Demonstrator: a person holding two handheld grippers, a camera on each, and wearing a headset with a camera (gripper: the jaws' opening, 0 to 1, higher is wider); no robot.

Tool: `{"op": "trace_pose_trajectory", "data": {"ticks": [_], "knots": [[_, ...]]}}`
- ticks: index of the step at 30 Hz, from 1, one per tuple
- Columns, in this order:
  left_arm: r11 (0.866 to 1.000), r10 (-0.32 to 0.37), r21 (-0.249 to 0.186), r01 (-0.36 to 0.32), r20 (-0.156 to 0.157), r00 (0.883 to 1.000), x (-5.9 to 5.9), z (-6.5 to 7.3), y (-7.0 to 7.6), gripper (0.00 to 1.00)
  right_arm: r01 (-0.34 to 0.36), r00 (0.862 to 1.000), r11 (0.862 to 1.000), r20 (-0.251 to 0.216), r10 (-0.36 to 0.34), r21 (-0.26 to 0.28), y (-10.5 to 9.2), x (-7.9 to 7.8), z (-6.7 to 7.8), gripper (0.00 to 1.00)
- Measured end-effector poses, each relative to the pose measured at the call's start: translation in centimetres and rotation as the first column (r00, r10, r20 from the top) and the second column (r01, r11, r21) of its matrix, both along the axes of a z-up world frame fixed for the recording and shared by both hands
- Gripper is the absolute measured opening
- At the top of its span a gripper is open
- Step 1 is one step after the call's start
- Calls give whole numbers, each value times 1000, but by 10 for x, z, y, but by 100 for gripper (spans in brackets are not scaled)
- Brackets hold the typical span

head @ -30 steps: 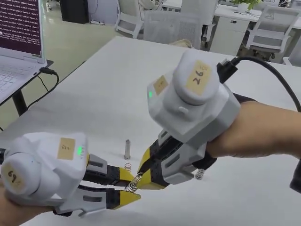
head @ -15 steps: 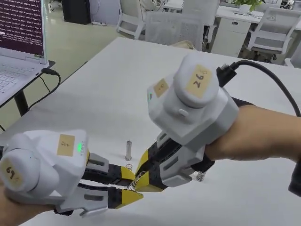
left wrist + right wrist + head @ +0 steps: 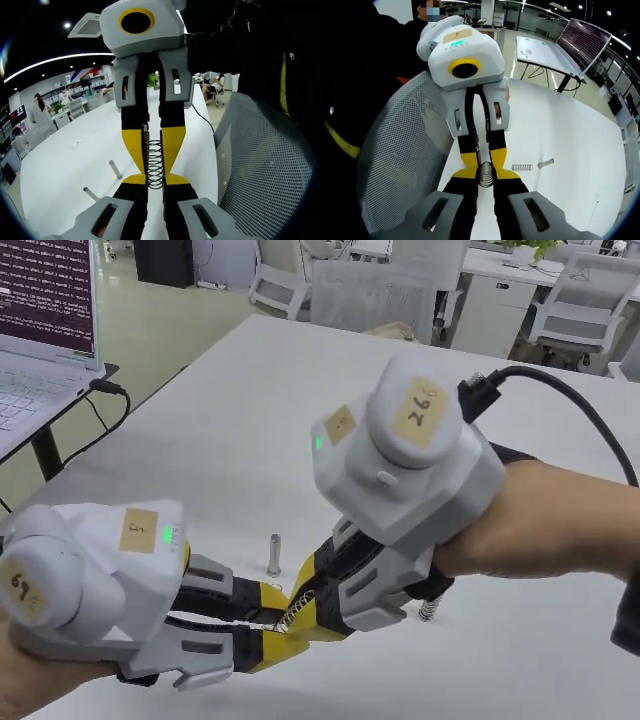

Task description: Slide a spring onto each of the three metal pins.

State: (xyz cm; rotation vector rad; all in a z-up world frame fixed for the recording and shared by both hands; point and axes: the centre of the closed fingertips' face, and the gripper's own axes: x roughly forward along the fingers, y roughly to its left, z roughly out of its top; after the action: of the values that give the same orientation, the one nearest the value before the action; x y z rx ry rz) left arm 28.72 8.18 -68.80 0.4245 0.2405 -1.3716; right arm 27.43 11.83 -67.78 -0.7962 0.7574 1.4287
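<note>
Right at the lower middle of the head view, a small coiled steel spring (image 3: 295,608) is held off the white tabletop (image 3: 230,440) between two gripper noses that meet tip to tip. In the left gripper view the left gripper (image 3: 156,181) rises from the bottom, its yellow-tipped black fingers pressed close on the spring's near end. The right gripper (image 3: 486,176) comes down from the top of that view, its fingers pinching the coils from both sides. A short grey metal pin (image 3: 273,555) stands upright on the table just above the spring in the head view. A second loose steel spring (image 3: 428,610) lies at the right, close behind the right gripper. An open laptop (image 3: 45,310) sits at the upper left.
</note>
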Motion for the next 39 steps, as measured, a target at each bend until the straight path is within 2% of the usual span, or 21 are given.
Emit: {"op": "trace_pose_trajectory", "data": {"ticks": [4,9,15,30,39], "knots": [[1000,4,-1,-4,-6,1000,1,-1,0,4,-2,1000,1000,-2,2,-12,0,1,-1,8],[1000,1,-15,-1,-39,999,-2,0,1,12,3,1000,1000,-2,-3,-21,-1,3,-1,8],[999,20,-24,-21,-55,998,1,-1,6,18,12,1000,999,3,-12,-35,-6,5,0,8],[996,78,-35,-81,-76,994,6,-5,19,33,49,999,997,25,-47,-53,-19,19,6,8],[990,136,-29,-139,-92,986,13,-11,27,46,77,997,996,32,-76,-52,-28,28,8,8]]}}
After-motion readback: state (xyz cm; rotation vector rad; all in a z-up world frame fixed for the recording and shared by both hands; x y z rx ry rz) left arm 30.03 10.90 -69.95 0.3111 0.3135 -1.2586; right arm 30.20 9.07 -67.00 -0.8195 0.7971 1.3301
